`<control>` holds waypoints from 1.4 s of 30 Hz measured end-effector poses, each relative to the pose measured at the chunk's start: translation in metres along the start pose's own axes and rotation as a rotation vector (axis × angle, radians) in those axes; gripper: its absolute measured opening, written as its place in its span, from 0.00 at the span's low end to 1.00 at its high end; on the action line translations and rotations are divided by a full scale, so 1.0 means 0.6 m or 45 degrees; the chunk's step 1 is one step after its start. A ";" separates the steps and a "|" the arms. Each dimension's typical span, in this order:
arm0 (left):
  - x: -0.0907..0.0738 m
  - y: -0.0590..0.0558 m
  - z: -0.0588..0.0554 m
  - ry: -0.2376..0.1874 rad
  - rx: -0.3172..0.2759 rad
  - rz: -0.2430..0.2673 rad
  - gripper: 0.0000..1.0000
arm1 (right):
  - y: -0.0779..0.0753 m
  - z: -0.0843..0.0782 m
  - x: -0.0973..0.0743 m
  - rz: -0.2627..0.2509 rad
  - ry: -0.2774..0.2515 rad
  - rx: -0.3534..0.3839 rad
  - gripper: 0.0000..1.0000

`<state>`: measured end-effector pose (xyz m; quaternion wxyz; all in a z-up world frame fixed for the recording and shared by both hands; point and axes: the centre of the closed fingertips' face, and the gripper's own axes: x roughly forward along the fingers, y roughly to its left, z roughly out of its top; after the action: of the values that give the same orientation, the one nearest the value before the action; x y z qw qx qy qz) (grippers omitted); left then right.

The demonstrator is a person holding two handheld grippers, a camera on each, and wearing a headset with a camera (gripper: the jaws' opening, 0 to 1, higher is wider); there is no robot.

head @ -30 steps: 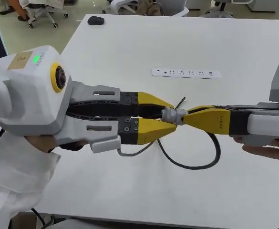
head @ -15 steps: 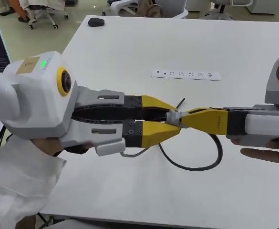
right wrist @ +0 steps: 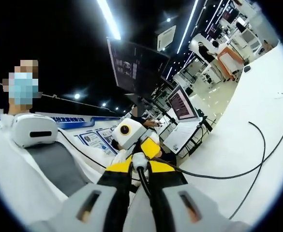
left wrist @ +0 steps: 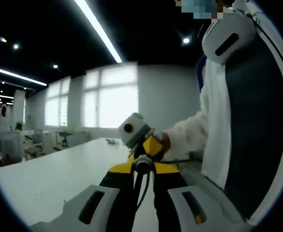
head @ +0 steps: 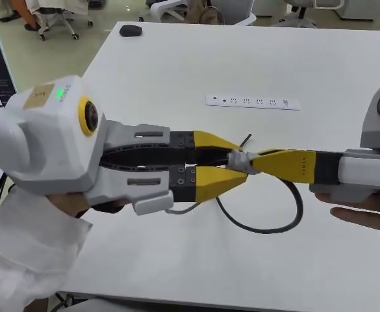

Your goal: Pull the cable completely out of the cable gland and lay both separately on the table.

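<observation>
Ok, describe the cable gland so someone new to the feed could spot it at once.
Over the white table, the left gripper and right gripper meet tip to tip. The cable gland is the small piece pinched where they meet: pale grey, unlike the yellow jaws and the black cable looping below.

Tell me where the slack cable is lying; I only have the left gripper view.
Observer: In the head view the black cable curves in a loop over the table, on the person's side of the right hand-held gripper.
Operator: Any free end showing?
Observer: Yes, a short black end pokes out on the far side, just past the cable gland.
</observation>
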<state>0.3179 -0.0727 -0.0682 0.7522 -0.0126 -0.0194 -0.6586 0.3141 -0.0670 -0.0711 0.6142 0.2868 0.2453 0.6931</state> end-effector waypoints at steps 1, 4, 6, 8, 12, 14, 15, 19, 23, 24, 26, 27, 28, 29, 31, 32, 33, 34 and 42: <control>0.000 -0.001 0.000 0.001 -0.005 -0.003 0.15 | 0.002 -0.002 0.001 -0.002 0.008 -0.008 0.11; 0.000 -0.003 0.000 -0.006 -0.099 -0.011 0.15 | 0.006 -0.002 0.004 -0.027 0.037 -0.112 0.10; -0.003 0.004 0.006 -0.041 -0.156 -0.005 0.15 | 0.011 0.003 0.008 -0.043 0.034 -0.124 0.09; -0.004 0.004 0.011 -0.070 -0.202 -0.012 0.14 | 0.016 0.007 0.010 -0.044 0.041 -0.138 0.08; -0.001 0.007 0.004 -0.057 -0.277 0.008 0.14 | 0.010 0.003 0.008 -0.085 0.081 -0.287 0.08; -0.001 0.008 0.002 -0.086 -0.367 0.010 0.14 | 0.011 0.000 0.007 -0.096 0.102 -0.357 0.08; -0.002 0.008 0.000 -0.092 -0.405 0.010 0.14 | 0.010 0.000 0.008 -0.105 0.105 -0.395 0.08; -0.008 0.010 -0.004 -0.107 -0.468 0.011 0.14 | 0.012 -0.005 0.012 -0.132 0.145 -0.453 0.08; -0.011 0.002 -0.007 -0.089 -0.557 -0.027 0.14 | 0.016 -0.012 0.013 -0.126 0.200 -0.652 0.08; -0.011 0.001 -0.010 -0.077 -0.555 -0.035 0.14 | 0.016 -0.014 0.014 -0.127 0.215 -0.687 0.08; -0.010 -0.002 -0.012 -0.066 -0.548 -0.040 0.14 | 0.016 -0.019 0.013 -0.135 0.250 -0.764 0.08; -0.010 -0.003 -0.013 -0.061 -0.567 -0.048 0.14 | 0.017 -0.020 0.014 -0.135 0.254 -0.781 0.08; -0.010 -0.005 -0.014 -0.062 -0.563 -0.051 0.14 | 0.017 -0.020 0.014 -0.133 0.257 -0.791 0.08; -0.010 -0.006 -0.014 -0.061 -0.557 -0.052 0.14 | 0.016 -0.020 0.013 -0.135 0.259 -0.798 0.08; -0.009 -0.006 -0.017 -0.054 -0.551 -0.051 0.14 | 0.011 -0.019 0.010 -0.141 0.261 -0.798 0.09; -0.009 -0.006 -0.020 -0.037 -0.522 -0.046 0.14 | 0.007 -0.021 0.009 -0.146 0.267 -0.803 0.09; -0.009 -0.005 -0.024 -0.020 -0.477 -0.036 0.15 | 0.003 -0.023 0.008 -0.151 0.271 -0.810 0.09; -0.009 -0.006 -0.028 -0.001 -0.424 -0.030 0.15 | 0.001 -0.025 0.008 -0.155 0.276 -0.815 0.10; -0.009 0.010 -0.012 -0.009 -0.228 0.028 0.15 | 0.005 0.002 0.005 -0.064 0.034 -0.332 0.31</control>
<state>0.3231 -0.0672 -0.0756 0.7550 -0.0826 0.0370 -0.6495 0.3125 -0.0643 -0.0677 0.6602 0.1888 0.1683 0.7072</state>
